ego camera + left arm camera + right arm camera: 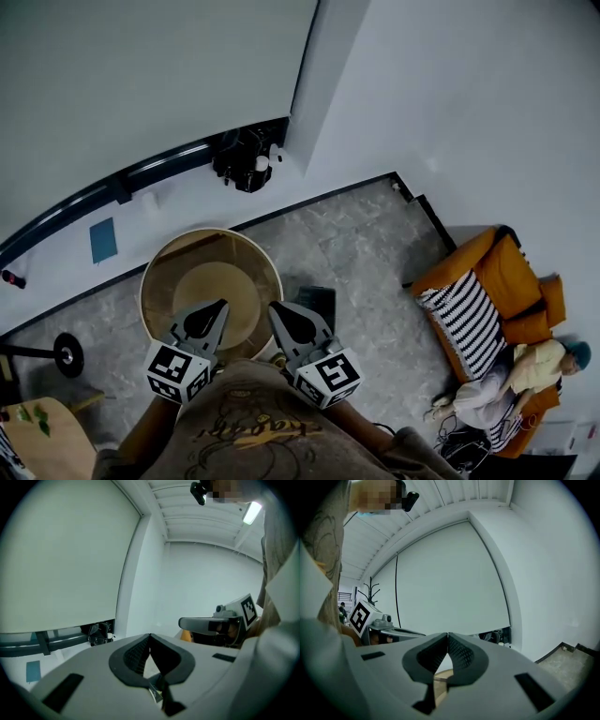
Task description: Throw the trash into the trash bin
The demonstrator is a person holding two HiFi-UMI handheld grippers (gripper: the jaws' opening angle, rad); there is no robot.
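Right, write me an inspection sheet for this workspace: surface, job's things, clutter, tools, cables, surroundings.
Surface: grey stone floor.
Job's things: round beige trash bin, upright, open at the top; no trash seen in it or in either tool.
Clutter: black disc on a rod at the left; small blue rectangle on the white ledge.
Tools: left tool and right tool side by side over the bin's near rim, both shut, nothing between the jaws.
Cables: black tangle of cables at the foot of the wall.
Surroundings: orange sofa with a striped cushion; a seated person on it.
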